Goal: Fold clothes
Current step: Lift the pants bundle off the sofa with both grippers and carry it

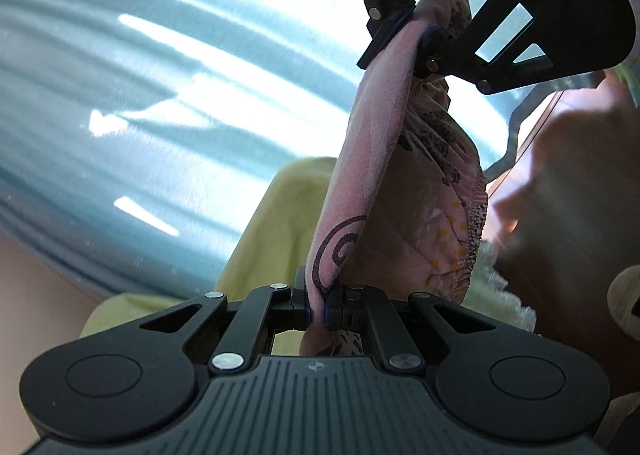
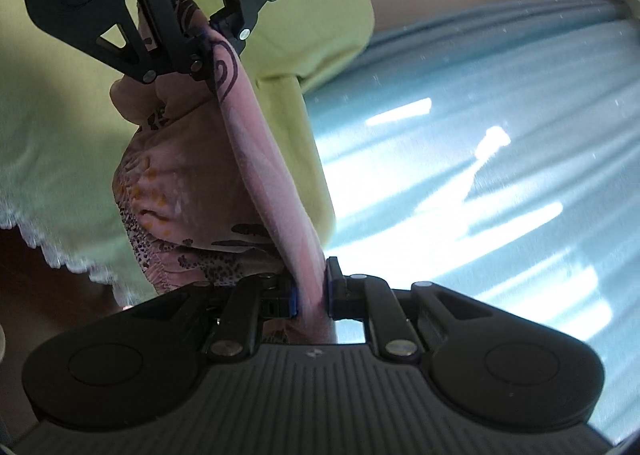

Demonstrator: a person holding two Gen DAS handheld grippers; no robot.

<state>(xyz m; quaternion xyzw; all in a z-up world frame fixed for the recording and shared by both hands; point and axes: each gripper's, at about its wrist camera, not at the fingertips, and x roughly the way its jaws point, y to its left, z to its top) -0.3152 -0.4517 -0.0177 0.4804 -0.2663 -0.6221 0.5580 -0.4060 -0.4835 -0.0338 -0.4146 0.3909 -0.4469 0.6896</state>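
— So, where's the pink garment [image 1: 360, 183]?
— Stretched taut between both: the left hand-held gripper [image 1: 318, 303] pinches one end, the right hand-held gripper [image 2: 312, 301] the other.
— And behind it?
— A yellow cloth [image 2: 60, 135], then pale blue curtains [image 1: 120, 95]

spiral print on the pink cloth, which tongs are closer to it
Left. The left tongs pinch the pink cloth right at the spiral print; the right tongs clamp its far end, away from the spiral.
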